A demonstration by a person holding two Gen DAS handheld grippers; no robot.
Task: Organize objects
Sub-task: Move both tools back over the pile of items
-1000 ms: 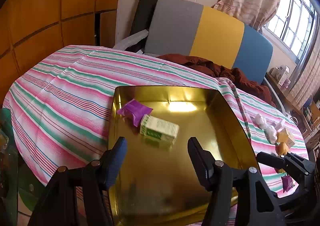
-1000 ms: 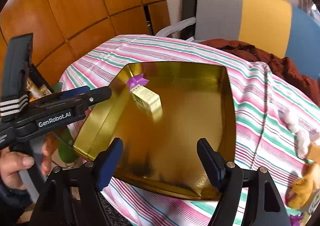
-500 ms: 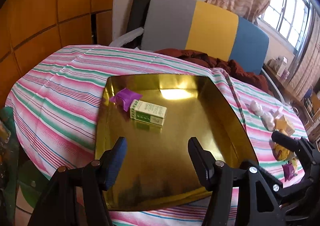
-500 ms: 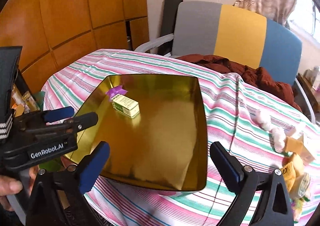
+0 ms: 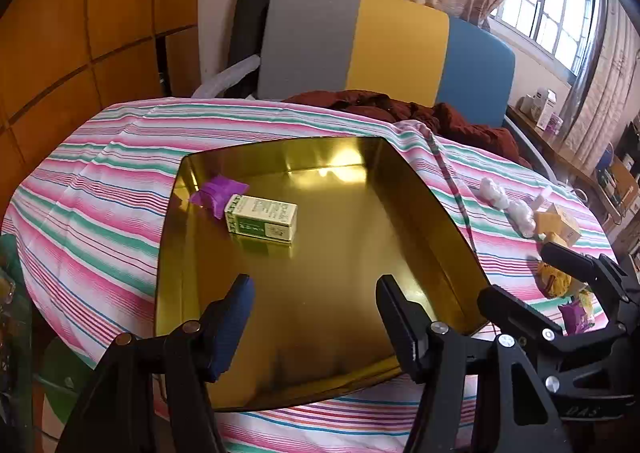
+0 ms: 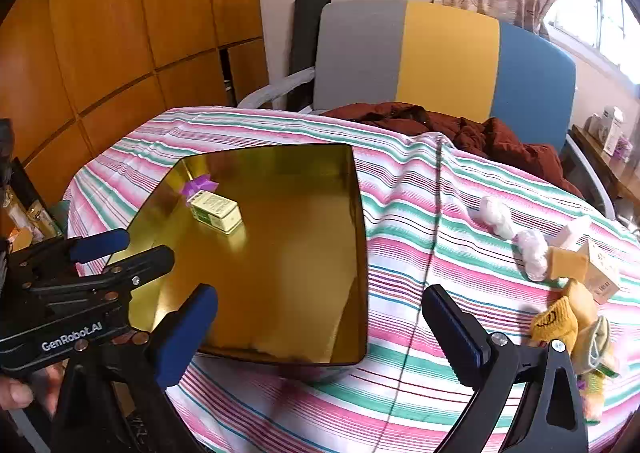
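While flat in gold tray (image 5: 420, 189), green box (image 5: 262, 218) lengthwise left-right

1 gold tray (image 5: 420, 189), 1 green box (image 5: 262, 219), 1 purple packet (image 5: 219, 192), 2 cotton balls (image 6: 496, 211).

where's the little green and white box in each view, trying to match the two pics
Left wrist view: the green and white box lies inside the gold tray, left of picture centre, beside a purple packet.
Right wrist view: the same box sits in the tray's far left corner area, upper left of picture centre.
Shared landmark: the grey, yellow and blue chair back behind the table.
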